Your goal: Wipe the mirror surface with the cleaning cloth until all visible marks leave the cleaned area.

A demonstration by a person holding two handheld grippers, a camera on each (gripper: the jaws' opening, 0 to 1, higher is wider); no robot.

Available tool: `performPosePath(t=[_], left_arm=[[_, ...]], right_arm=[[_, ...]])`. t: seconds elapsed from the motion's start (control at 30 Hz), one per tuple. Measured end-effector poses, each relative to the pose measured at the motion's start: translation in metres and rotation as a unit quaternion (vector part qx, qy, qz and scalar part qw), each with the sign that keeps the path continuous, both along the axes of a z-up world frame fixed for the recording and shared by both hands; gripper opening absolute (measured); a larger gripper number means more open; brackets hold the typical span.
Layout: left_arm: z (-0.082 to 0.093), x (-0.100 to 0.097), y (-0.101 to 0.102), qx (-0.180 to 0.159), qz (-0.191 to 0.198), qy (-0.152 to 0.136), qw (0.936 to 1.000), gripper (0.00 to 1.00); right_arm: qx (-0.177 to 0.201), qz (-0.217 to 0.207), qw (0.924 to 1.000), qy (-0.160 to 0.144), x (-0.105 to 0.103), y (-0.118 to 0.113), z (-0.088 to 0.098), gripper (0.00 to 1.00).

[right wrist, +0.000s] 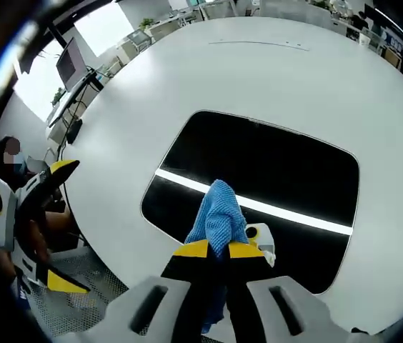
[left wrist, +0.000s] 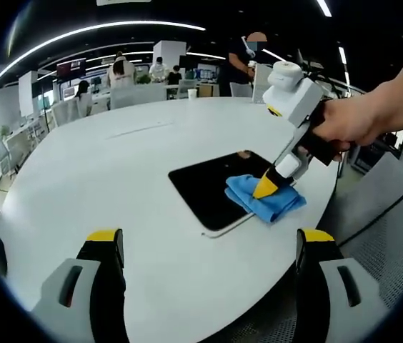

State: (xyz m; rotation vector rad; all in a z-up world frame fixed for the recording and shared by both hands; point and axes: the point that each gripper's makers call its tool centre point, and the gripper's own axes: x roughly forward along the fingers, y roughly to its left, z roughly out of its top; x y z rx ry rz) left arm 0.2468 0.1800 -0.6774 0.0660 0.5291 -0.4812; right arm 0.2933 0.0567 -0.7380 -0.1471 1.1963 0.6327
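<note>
Looking along the left tool [left wrist: 205,246], the left gripper view shows its two yellow-tipped jaws spread wide with nothing between them, above the white desk [left wrist: 101,164]. Beyond lies the dark mirror [left wrist: 212,186], flat near the desk's right edge, its long axis running from near right to far left. The right tool [left wrist: 266,187], held by a hand [left wrist: 362,118], presses the blue cleaning cloth [left wrist: 266,199] onto the mirror's near right corner, hiding that corner. In the right gripper view, the right tool [right wrist: 219,250] is clamped on the cloth [right wrist: 219,211], which stands bunched above the mirror [right wrist: 273,161]; the cloth's lower part is hidden between the jaws. The left tool [right wrist: 55,221] appears at the left, partly cut off.
</note>
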Motion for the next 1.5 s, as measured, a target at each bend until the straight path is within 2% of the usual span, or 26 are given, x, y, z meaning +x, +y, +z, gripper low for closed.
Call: performPosePath(t=[0.6, 1.5], left_arm=[[-0.004, -0.003, -0.001, 0.0, -0.005, 0.01, 0.9999, 0.99], [-0.005, -0.004, -0.003, 0.005, -0.009, 0.017, 0.9998, 0.99]], right_arm=[[-0.006, -0.008, 0.9999, 0.004, 0.004, -0.025, 0.0, 0.02], [-0.01, -0.011, 0.9998, 0.01, 0.006, -0.029, 0.0, 0.01]])
